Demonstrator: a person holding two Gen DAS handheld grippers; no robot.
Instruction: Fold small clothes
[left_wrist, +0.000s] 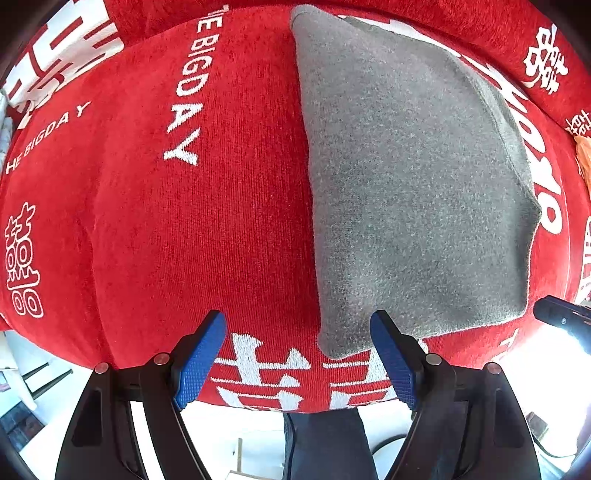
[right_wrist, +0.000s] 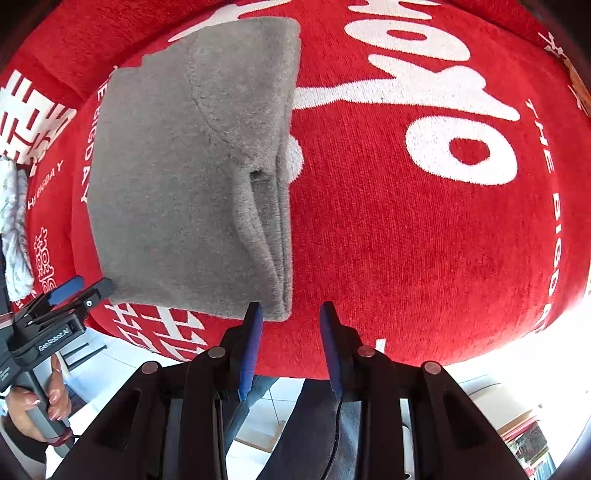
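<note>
A grey fleece garment (left_wrist: 413, 184) lies folded into a compact rectangle on the red cloth-covered table; it also shows in the right wrist view (right_wrist: 192, 177), with its layered folded edges facing right. My left gripper (left_wrist: 299, 325) is open and empty, its blue pads just short of the garment's near left corner. My right gripper (right_wrist: 291, 314) is open and empty, its left pad beside the garment's near right corner. The left gripper also shows at the left of the right wrist view (right_wrist: 79, 288).
The red cloth (left_wrist: 184, 221) carries white lettering and covers the whole table; its near edge drops off just under both grippers. A light patterned fabric (right_wrist: 13, 221) lies at the far left. An orange item (left_wrist: 583, 155) sits at the right edge.
</note>
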